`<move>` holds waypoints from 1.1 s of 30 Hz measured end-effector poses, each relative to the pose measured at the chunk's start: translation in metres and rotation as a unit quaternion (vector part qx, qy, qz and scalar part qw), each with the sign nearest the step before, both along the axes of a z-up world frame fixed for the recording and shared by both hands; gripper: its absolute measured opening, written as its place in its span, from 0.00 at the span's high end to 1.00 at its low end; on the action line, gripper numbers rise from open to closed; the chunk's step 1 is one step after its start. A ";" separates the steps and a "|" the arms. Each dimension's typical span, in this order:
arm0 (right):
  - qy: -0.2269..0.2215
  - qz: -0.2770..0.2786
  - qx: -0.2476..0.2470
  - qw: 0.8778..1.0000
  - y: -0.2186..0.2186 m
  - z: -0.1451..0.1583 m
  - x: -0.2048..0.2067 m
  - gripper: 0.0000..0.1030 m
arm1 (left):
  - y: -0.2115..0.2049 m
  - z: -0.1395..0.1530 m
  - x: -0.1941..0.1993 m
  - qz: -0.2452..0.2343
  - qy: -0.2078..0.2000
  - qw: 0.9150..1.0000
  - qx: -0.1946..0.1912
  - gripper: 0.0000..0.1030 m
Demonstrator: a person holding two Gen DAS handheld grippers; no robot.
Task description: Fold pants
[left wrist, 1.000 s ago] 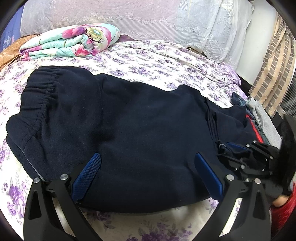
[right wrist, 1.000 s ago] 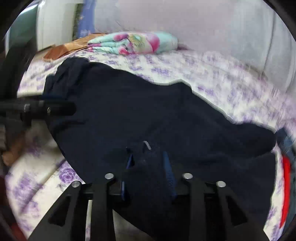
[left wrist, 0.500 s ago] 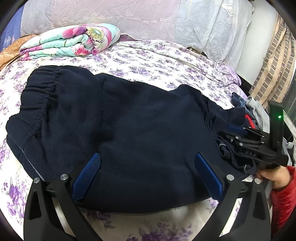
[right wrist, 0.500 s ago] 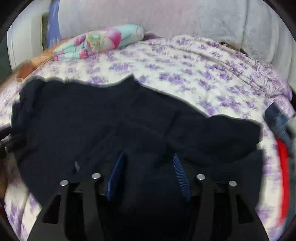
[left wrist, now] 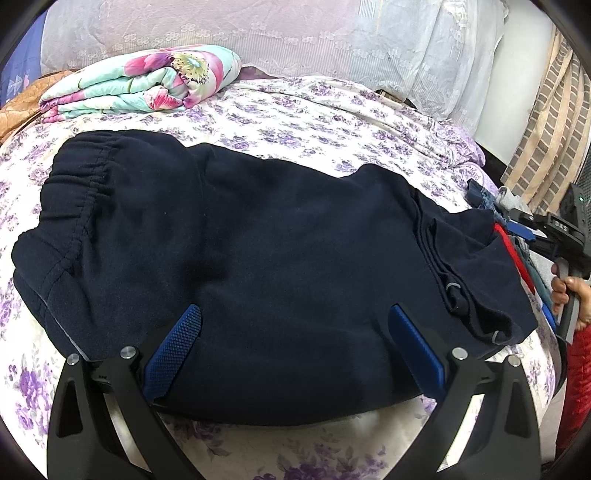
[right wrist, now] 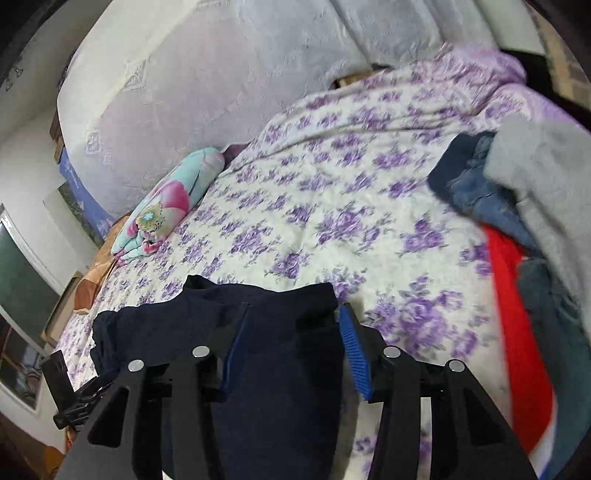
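Note:
Dark navy pants lie folded on the floral bed sheet, waistband at the left, leg ends doubled over at the right. My left gripper stands open wide, its blue pads either side of the pants' near edge and not pressing the cloth. My right gripper, held by a hand, hovers off the pants' right end above other clothes. In the right wrist view my right gripper hangs over the pants' end. Its jaws are closing and grip nothing.
A folded flowered quilt lies at the back left by the lace-covered headboard. A pile of grey, denim and red clothes lies at the bed's right side. A brick-patterned curtain hangs at the right.
My right gripper has let go of the pants' leg end and swung off to the right while rolling. The leg ends now lie on the pants. My left gripper has not moved.

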State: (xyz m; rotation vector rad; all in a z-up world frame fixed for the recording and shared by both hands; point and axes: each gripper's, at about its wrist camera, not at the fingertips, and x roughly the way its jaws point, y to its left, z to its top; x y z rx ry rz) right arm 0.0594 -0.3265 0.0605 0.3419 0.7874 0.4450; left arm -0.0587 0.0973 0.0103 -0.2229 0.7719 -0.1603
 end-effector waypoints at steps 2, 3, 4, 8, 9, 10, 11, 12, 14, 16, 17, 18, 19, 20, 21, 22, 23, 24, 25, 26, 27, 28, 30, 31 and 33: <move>0.012 0.019 -0.011 1.000 0.015 -0.009 0.013 0.53 | 0.000 0.000 0.000 0.001 0.001 1.000 0.003 0.04; 0.019 0.019 -0.026 0.999 0.023 -0.014 0.017 0.53 | 0.000 0.000 0.000 0.001 0.002 1.000 0.004 0.04; 0.024 0.016 -0.047 0.998 0.029 -0.021 0.024 0.63 | 0.000 0.000 0.001 0.001 0.002 1.000 0.005 0.04; 0.050 -0.010 -0.063 0.997 0.027 -0.044 0.062 0.83 | 0.000 -0.001 0.001 0.001 0.003 1.000 0.006 0.04; 0.054 -0.017 -0.070 0.996 0.026 -0.049 0.070 0.83 | -0.001 -0.001 0.001 0.001 0.003 1.000 0.007 0.04; 0.050 -0.016 -0.084 0.995 0.028 -0.051 0.074 0.83 | -0.001 -0.001 0.001 0.001 0.004 1.000 0.009 0.04; 0.040 -0.012 -0.092 0.995 0.029 -0.050 0.074 0.83 | -0.002 -0.001 0.001 0.001 0.004 1.000 0.010 0.04; 0.029 -0.015 -0.088 0.996 0.028 -0.046 0.069 0.83 | -0.001 -0.001 0.000 0.001 0.005 1.000 0.010 0.04; -0.032 -0.009 -0.076 0.997 0.029 -0.025 0.048 0.81 | -0.001 -0.001 0.001 0.001 0.004 1.000 0.010 0.04; -0.080 0.039 -0.080 0.993 0.043 -0.003 0.022 0.81 | -0.002 -0.001 0.001 0.001 0.005 1.000 0.012 0.04; -0.089 0.091 -0.089 0.988 0.060 0.005 0.007 0.79 | -0.002 -0.001 0.001 0.000 0.006 1.000 0.013 0.04; -0.086 0.124 -0.104 0.983 0.073 0.006 0.000 0.77 | -0.003 -0.001 0.002 0.000 0.007 1.000 0.015 0.04; -0.080 0.158 -0.127 0.976 0.090 0.003 -0.007 0.73 | -0.003 -0.001 0.002 0.000 0.008 1.000 0.018 0.04; -0.077 0.187 -0.158 0.966 0.109 -0.003 -0.013 0.72 | -0.004 -0.001 0.003 0.000 0.009 1.000 0.019 0.04; -0.078 0.199 -0.181 0.960 0.121 -0.008 -0.014 0.72 | -0.004 -0.001 0.003 0.000 0.009 1.000 0.019 0.04; -0.079 0.207 -0.209 0.952 0.135 -0.016 -0.012 0.72 | -0.003 -0.001 0.003 0.000 0.009 1.000 0.019 0.04; -0.077 0.214 -0.219 0.949 0.141 -0.022 -0.010 0.72 | -0.003 -0.001 0.003 0.000 0.009 1.000 0.018 0.04; -0.071 0.220 -0.222 0.947 0.146 -0.026 -0.007 0.73 | -0.003 -0.001 0.003 -0.001 0.008 1.000 0.017 0.04; -0.064 0.227 -0.229 0.944 0.151 -0.032 -0.005 0.76 | -0.003 -0.001 0.003 -0.001 0.009 1.000 0.017 0.04; -0.071 0.232 -0.246 0.938 0.157 -0.034 -0.009 0.81 | -0.003 -0.001 0.003 -0.001 0.009 1.000 0.017 0.04; -0.080 0.234 -0.253 0.935 0.161 -0.033 -0.014 0.82 | -0.002 -0.001 0.003 -0.001 0.009 1.000 0.017 0.04; -0.090 0.229 -0.260 0.934 0.163 -0.029 -0.019 0.90 | -0.002 -0.001 0.003 -0.001 0.008 1.000 0.017 0.04; -0.100 0.216 -0.243 0.940 0.159 -0.016 -0.021 0.91 | -0.003 -0.001 0.003 -0.001 0.008 1.000 0.017 0.04; -0.103 0.205 -0.228 0.946 0.157 -0.009 -0.018 0.94 | -0.003 -0.001 0.003 -0.001 0.008 1.000 0.017 0.04; -0.107 0.182 -0.213 0.954 0.155 0.000 -0.008 1.00 | -0.003 -0.001 0.003 -0.001 0.008 1.000 0.017 0.04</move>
